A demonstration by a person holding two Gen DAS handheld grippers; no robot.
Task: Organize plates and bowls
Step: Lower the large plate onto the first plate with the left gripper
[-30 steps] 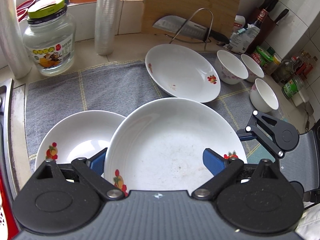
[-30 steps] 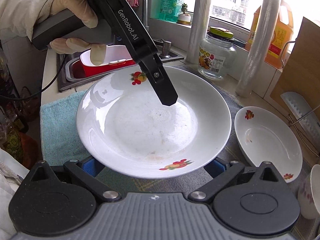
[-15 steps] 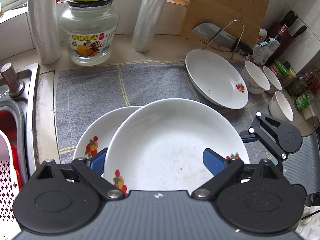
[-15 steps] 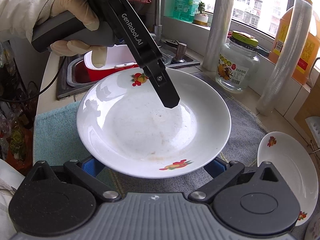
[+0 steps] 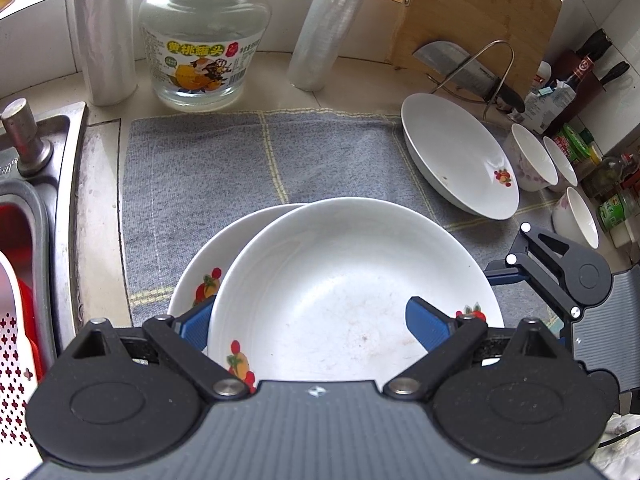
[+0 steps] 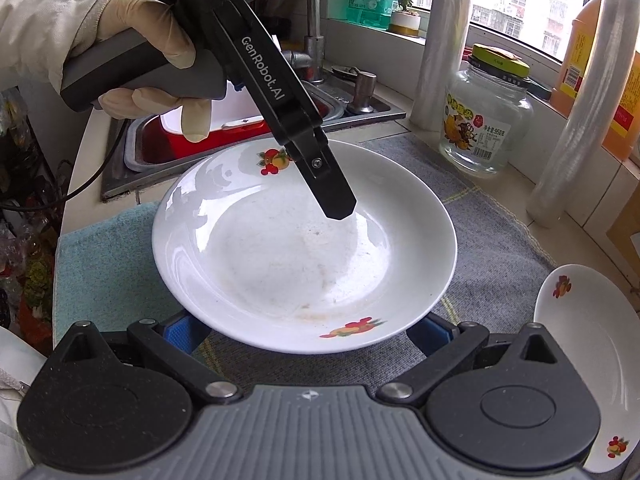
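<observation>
Plate (image 5: 352,280) sits gripped at its rim by the left gripper (image 5: 308,324), one finger (image 6: 332,196) inside the dish, above a second plate (image 5: 208,264). Right gripper (image 6: 308,330) spreads wide under the rim, grip unclear. Grey cloth (image 5: 208,160) below, sink (image 5: 36,184) left, bowls (image 5: 532,160) right.

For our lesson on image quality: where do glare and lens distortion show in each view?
Right wrist view: window glare streaks the plate's left rim, bright windows wash out. Left wrist view: even light, fisheye bends the grey mat's edges and leans the plastic-wrap roll.
</observation>
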